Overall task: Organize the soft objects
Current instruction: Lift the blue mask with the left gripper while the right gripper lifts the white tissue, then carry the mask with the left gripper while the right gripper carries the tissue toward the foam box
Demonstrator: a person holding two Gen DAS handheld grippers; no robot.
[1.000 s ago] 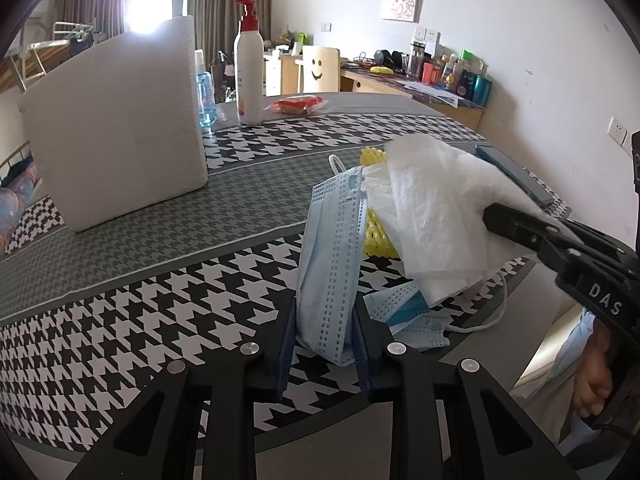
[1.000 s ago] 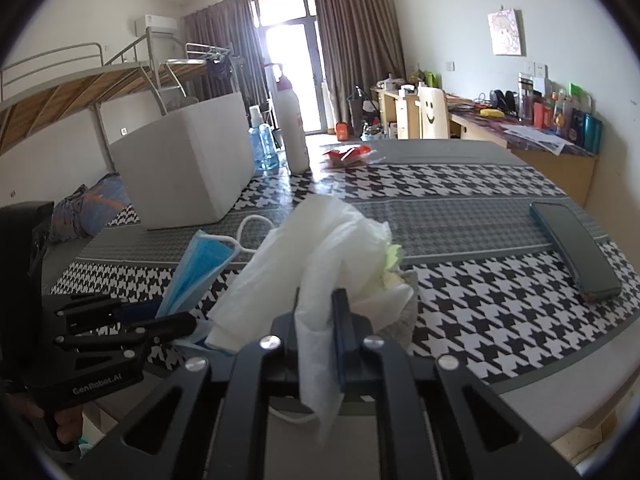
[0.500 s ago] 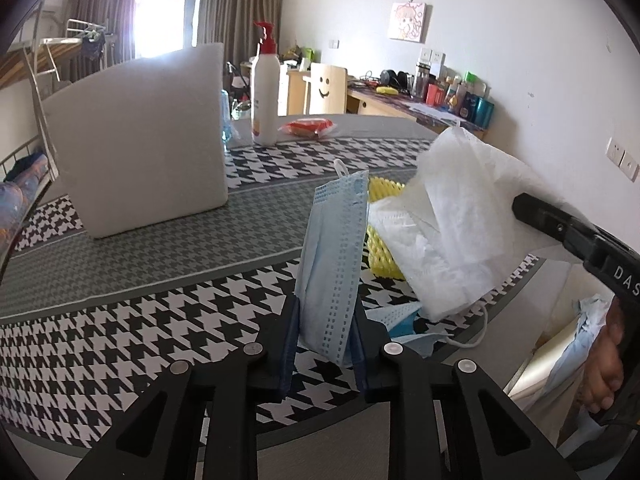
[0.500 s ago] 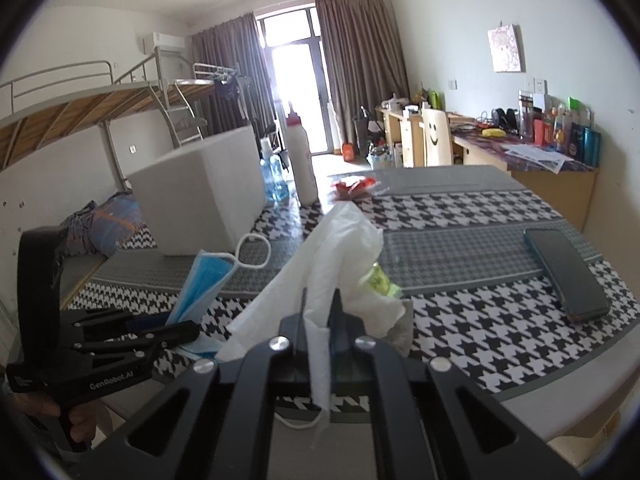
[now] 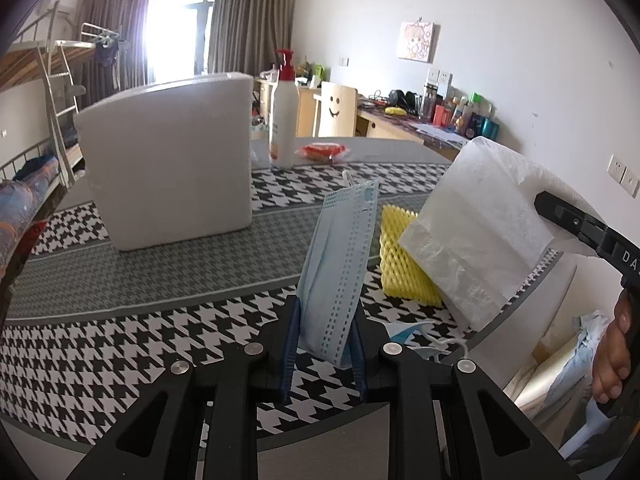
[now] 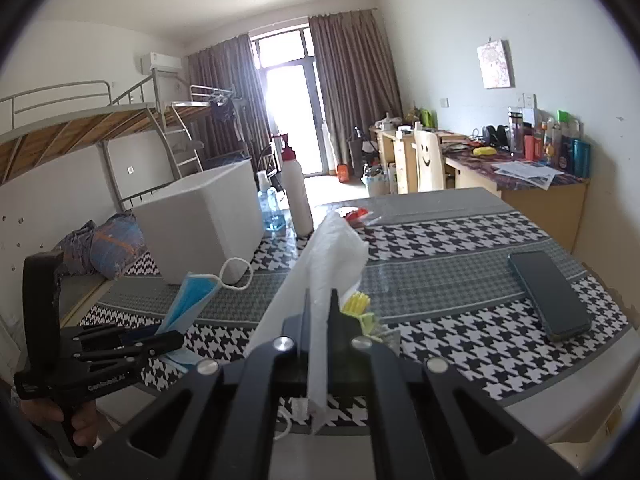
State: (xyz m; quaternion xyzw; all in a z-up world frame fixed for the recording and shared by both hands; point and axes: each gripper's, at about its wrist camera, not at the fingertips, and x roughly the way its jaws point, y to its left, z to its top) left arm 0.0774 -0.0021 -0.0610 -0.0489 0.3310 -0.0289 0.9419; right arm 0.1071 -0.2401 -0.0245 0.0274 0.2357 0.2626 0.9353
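Your left gripper [image 5: 324,340] pinches a limp, pleated blue face mask [image 5: 340,264] by its lower end above the houndstooth tablecloth [image 5: 120,340]; your right gripper [image 6: 318,332], clamped thin, lifts a flimsy white plastic bag [image 6: 328,256]. Both look weightless and slippery; grip bunched folds. Another mask beneath stays half hidden.

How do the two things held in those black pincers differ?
The left gripper holds a blue pleated mask, narrow with an ear loop on top; the right gripper holds a white tissue, broader, crinkled and plain. The mask stands upright; the tissue leans out sideways. Both are soft, thin and clamped off the table.
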